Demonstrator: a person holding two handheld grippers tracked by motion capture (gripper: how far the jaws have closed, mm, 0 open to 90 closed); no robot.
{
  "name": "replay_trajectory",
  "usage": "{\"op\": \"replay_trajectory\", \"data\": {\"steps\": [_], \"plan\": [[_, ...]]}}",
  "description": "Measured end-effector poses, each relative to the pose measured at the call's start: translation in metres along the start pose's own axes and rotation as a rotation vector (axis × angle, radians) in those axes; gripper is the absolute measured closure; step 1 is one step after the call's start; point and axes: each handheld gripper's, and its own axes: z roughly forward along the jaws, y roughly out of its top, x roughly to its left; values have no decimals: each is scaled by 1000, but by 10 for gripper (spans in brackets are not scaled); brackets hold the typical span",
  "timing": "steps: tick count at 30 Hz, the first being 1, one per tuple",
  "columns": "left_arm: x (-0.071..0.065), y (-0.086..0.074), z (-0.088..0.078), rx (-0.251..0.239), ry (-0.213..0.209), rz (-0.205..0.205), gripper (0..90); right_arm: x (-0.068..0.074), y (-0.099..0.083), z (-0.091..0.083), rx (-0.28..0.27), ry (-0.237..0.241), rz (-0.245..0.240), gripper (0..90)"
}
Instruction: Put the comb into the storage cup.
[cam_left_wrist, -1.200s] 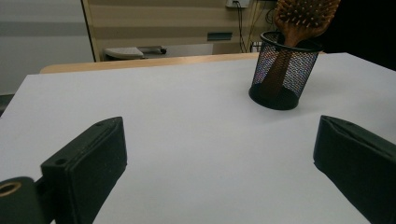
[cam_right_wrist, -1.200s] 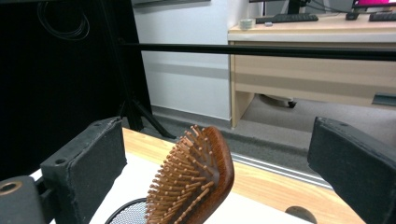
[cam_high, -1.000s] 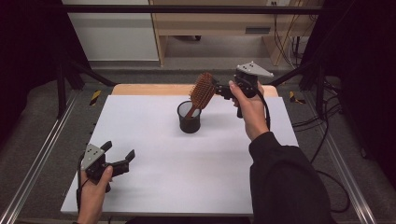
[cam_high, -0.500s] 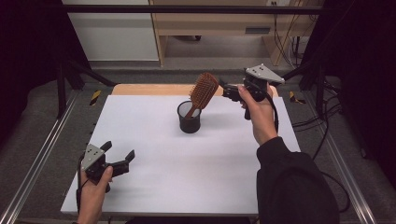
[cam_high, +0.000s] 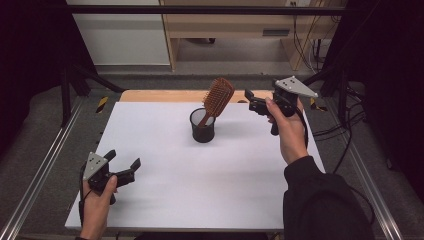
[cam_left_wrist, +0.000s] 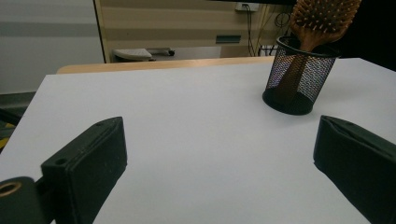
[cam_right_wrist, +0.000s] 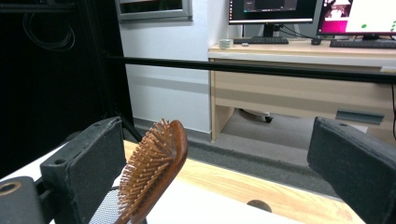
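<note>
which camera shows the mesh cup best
The left gripper view: the mesh cup is close, its weave and base clear. The high view shows it small from above; the right gripper view catches just a bit of mesh.

- I am seeing a reddish-brown wooden hairbrush (cam_high: 218, 95) with paler bristles.
- It is sitting in a black mesh cup (cam_high: 202, 126).
- I am looking at a white desk (cam_high: 200, 180) with a light wood far edge.
- Both tools are showing black jaws and grey plates.
</note>
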Motion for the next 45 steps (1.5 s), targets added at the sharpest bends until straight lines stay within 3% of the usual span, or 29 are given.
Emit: {"op": "replay_trajectory", "data": {"steps": [7, 14, 23, 34, 45], "plan": [[0, 0, 1, -1, 5, 1, 31, -5, -8, -11, 7, -13, 29, 42], [0, 1, 2, -4, 8, 6, 31, -19, -3, -18, 15, -43, 10, 40], [-1, 2, 2, -9, 8, 6, 32, -38, -7, -46, 5, -73, 7, 37], [-4, 1, 4, -2, 0, 18, 32, -67, -18, -77, 0, -136, 44, 37], [-4, 1, 3, -2, 2, 26, 32, -78, -30, -99, -11, -164, 59, 37]]}}
